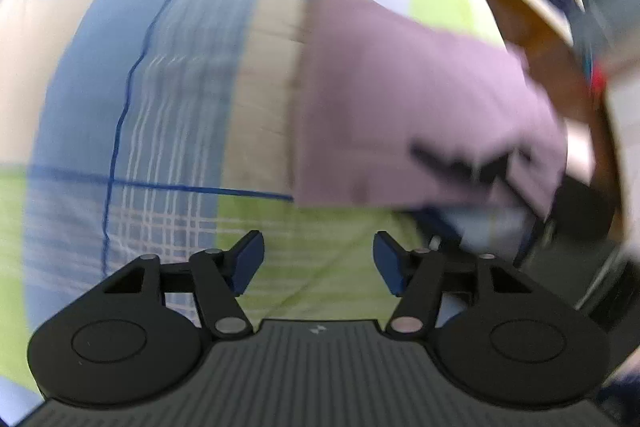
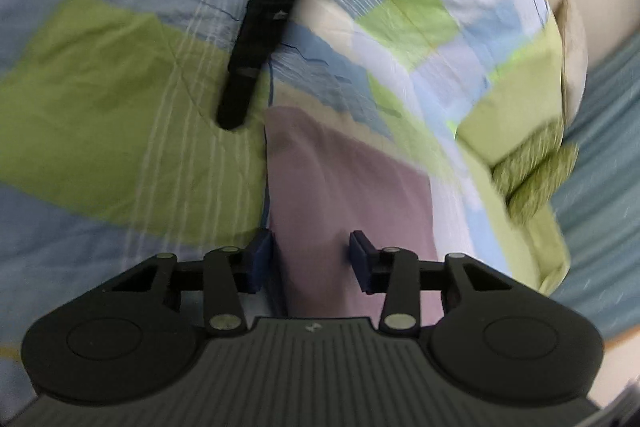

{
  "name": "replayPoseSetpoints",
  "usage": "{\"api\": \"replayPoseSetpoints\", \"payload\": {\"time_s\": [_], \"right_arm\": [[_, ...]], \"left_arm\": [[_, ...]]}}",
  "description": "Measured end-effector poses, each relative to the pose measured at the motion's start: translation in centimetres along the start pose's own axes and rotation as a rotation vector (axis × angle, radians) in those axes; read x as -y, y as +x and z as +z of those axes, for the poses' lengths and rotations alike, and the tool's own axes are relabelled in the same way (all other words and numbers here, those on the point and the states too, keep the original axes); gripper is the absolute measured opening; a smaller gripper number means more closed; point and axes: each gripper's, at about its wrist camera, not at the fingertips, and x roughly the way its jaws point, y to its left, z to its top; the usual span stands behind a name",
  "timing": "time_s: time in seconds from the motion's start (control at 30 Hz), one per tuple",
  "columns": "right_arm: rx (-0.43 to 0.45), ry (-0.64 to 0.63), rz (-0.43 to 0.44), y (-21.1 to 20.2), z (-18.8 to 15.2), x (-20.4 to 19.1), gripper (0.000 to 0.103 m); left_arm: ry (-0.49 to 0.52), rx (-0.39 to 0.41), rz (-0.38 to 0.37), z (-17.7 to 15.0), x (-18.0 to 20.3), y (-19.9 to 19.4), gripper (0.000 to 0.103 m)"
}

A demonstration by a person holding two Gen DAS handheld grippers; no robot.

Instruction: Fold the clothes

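Cloth: pink-mauve garment [image 2: 348,187] lies flat on the checked bedspread [image 2: 100,99], already a narrow rectangle, so it looks part-folded.
Left gripper [image 1: 319,261]: jaws apart, nothing between them, over bare bedspread, near the garment's lower left corner but not touching it.
Right gripper [image 2: 311,261]: jaws apart, straddling the garment's near edge; left pad [image 2: 262,259] sits right at the cloth's long left edge, right pad over the cloth. Can't tell if the pads touch the fabric. Not clamped.
Cross-check: left view shows the right gripper [image 1: 472,163] as a dark blur at the garment's far right side [image 1: 420,99]. Right view shows a black finger of the left one [image 2: 256,39] pointing down beside the garment's far corner.
Blur: both views smeared, edges soft.
Step (judgement): between folds, lining up for the next grasp.
Next move (judgement): shut the right jaws on the near edge, all layers together; bring the left to the matching corner and grip; lift both evenly and carry across so the edges meet.
Risk: catching bedspread with the cloth; grabbing only the top layer.
Other: green knitted item [image 2: 536,171] well off to the right, out of play.
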Motion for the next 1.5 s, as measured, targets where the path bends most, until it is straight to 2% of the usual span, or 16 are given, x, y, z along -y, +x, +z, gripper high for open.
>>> {"api": "replayPoseSetpoints", "payload": {"time_s": [0.17, 0.3, 0.37, 0.43, 0.47, 0.5, 0.57, 0.6, 0.67, 0.77, 0.93, 1.07, 1.2, 1.37, 1.4, 1.5], "right_arm": [[0.059, 0.128, 0.006, -1.2, 0.1, 2.5, 0.009], [0.089, 0.152, -0.016, -1.8, 0.1, 3.4, 0.009], [0.103, 0.179, -0.038, -1.9, 0.1, 4.0, 0.009], [0.108, 0.180, -0.046, -2.3, 0.1, 3.9, 0.010], [0.108, 0.188, -0.050, -2.5, 0.0, 3.8, 0.019], [0.081, 0.238, -0.038, -3.2, -0.1, 3.9, 0.034], [0.029, 0.341, -0.013, -4.4, -0.5, 4.0, 0.037], [0.014, 0.433, 0.008, -5.4, -1.1, 4.3, 0.037], [-0.028, 0.780, 0.096, -8.3, -2.5, 5.5, 0.037], [-0.007, 1.293, 0.191, -10.8, -5.6, 6.4, 0.037], [-0.014, 2.019, 0.129, -10.5, -13.7, 5.6, 0.038], [0.106, 2.312, 0.043, -10.5, -17.6, 4.1, 0.037], [0.221, 2.453, 0.015, -9.7, -18.9, 3.6, 0.039], [0.271, 2.416, -0.091, -9.8, -20.3, 4.3, 0.039], [0.275, 2.390, -0.089, -9.6, -20.8, 4.5, 0.039], [0.295, 2.298, 0.040, -8.2, -21.5, 6.3, 0.039]], "left_arm": [[-0.360, -0.066, -0.302, 1.6, -2.8, 3.0, 0.065], [-0.468, -0.083, -0.367, 2.9, -3.6, 6.0, 0.066], [-0.476, -0.060, -0.394, 3.2, -3.8, 5.8, 0.063], [-0.437, -0.031, -0.378, 3.8, -3.4, 5.9, 0.049], [-0.383, -0.022, -0.346, 4.0, -2.9, 5.9, 0.037], [-0.319, -0.016, -0.306, 4.3, -2.2, 5.9, 0.034], [-0.275, -0.020, -0.281, 4.2, -1.8, 5.8, 0.034], [-0.274, -0.025, -0.278, 4.5, -1.9, 5.7, 0.034], [-0.271, -0.036, -0.270, 5.1, -2.1, 5.5, 0.034], [-0.265, -0.049, -0.254, 5.6, -1.8, 5.3, 0.035], [-0.211, -0.057, -0.226, 5.7, -1.2, 4.9, 0.036], [-0.224, -0.043, -0.246, 5.3, -1.6, 4.8, 0.036], [-0.226, -0.034, -0.257, 4.9, -2.0, 4.4, 0.036], [-0.216, -0.036, -0.264, 4.8, -1.9, 4.4, 0.036], [-0.216, -0.034, -0.267, 4.7, -2.1, 4.3, 0.037], [-0.220, -0.031, -0.280, 4.2, -2.8, 4.0, 0.037]]}}
